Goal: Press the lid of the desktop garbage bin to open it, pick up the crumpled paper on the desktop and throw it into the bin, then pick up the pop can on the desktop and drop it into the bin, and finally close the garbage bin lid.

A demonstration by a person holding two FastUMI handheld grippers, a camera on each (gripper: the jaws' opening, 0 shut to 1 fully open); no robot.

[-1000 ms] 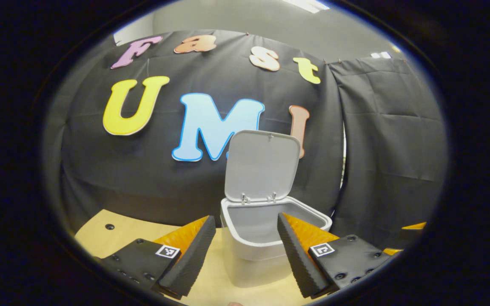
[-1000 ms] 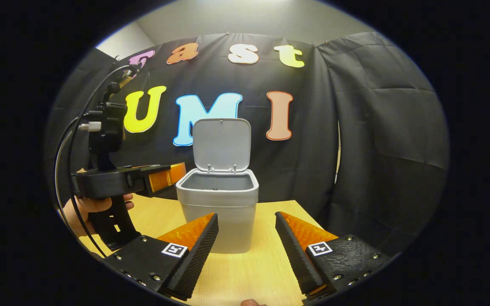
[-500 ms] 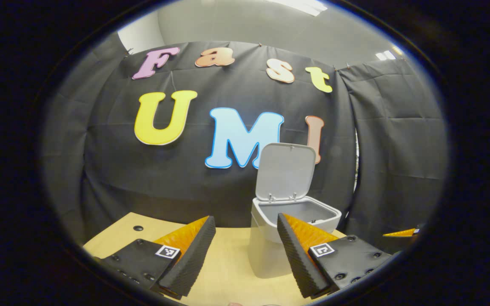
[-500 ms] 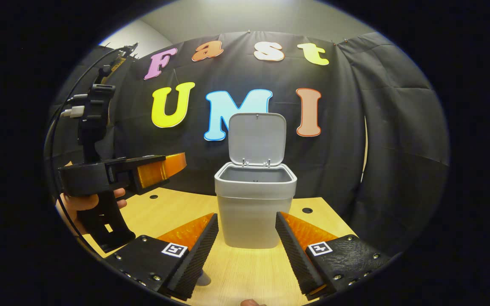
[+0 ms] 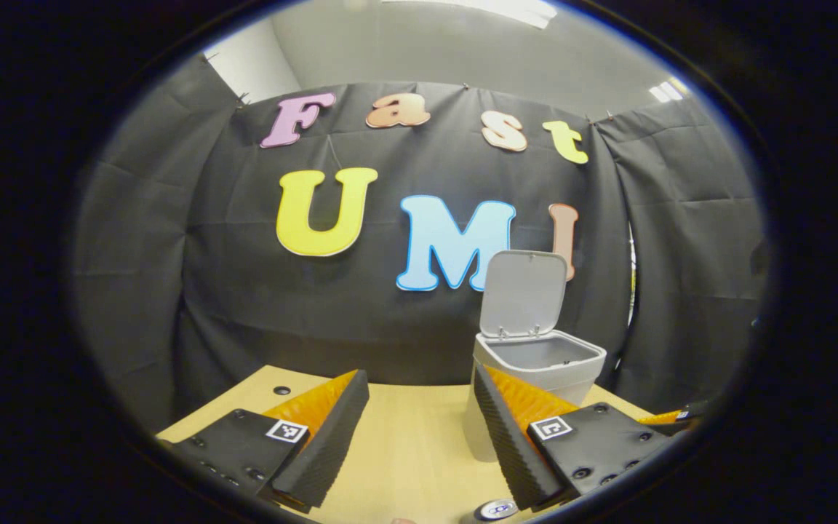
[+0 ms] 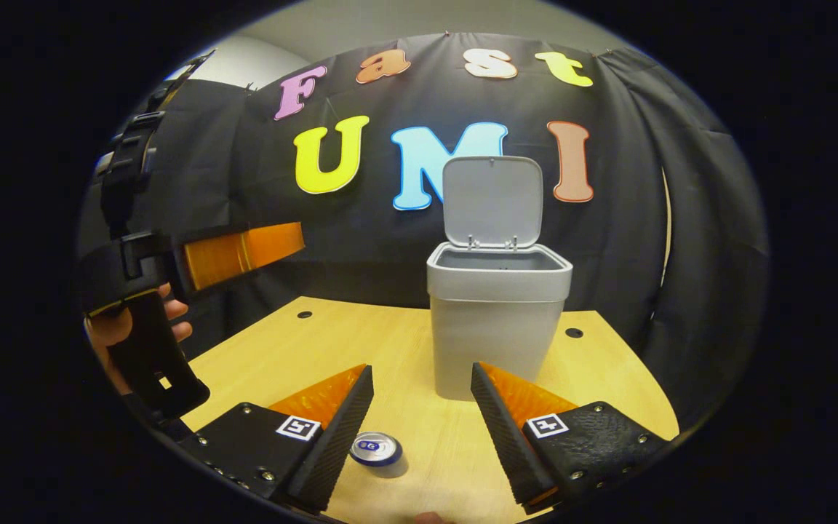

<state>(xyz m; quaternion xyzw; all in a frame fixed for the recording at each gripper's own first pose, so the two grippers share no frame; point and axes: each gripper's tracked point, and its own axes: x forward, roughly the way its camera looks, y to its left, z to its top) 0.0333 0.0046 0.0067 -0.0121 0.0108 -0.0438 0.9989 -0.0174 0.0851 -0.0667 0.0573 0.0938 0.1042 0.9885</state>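
Two grippers are in use, and each has its fingers spread apart with nothing between them. In the right gripper view, the right gripper point(image 6: 419, 429) occupies the bottom centre of the frame above the desk point(image 6: 302, 356). The can point(image 6: 376, 448) stands upright on the desk at the bottom centre, just beside the tip of the finger on the left of the frame. The bin point(image 6: 497, 320) stands on the desk at centre frame, beyond the fingers, with its lid point(image 6: 492, 201) raised upright at the back edge. The left gripper point(image 6: 244, 251) shows at the left of the frame, held by a hand point(image 6: 110, 327) above the desk.

In the left gripper view, the left gripper point(image 5: 419, 429) sits at the bottom centre. The bin point(image 5: 540, 360) stands at right of centre, partly behind the finger on the right of the frame, lid point(image 5: 524, 295) up. The can top point(image 5: 495, 509) shows at the bottom edge.
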